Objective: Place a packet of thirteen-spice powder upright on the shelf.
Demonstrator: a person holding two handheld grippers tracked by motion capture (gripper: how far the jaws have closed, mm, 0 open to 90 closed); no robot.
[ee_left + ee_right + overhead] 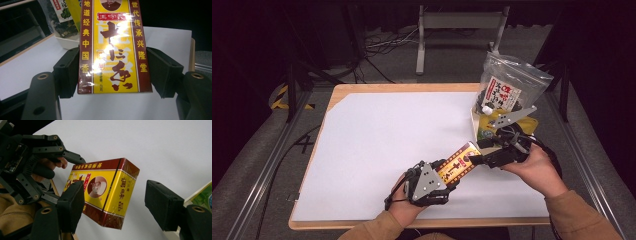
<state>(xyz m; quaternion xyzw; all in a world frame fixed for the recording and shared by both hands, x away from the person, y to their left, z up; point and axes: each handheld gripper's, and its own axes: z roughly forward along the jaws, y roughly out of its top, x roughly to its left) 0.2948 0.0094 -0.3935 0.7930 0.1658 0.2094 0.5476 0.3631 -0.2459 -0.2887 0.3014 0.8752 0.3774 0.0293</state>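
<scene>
A yellow and maroon box (458, 164) printed with Chinese characters is held just above the white sheet. My left gripper (451, 176) is shut on its near end, and in the left gripper view both pads press the sides of the box (112, 50) with the left gripper (112, 72) around it. My right gripper (478, 159) stands open at the box's far end. In the right gripper view the box (110, 195) lies between the right gripper's (115, 202) spread jaws, with a gap to the right pad (161, 203). The left gripper (37, 157) and a hand show behind it.
A clear zip bag of packaged snacks (507, 85) stands in a white tray (474, 122) at the table's right back, close behind the right gripper. A white sheet (387, 135) covers the wooden table (362, 89). A metal stand (452, 22) and cables lie beyond the far edge.
</scene>
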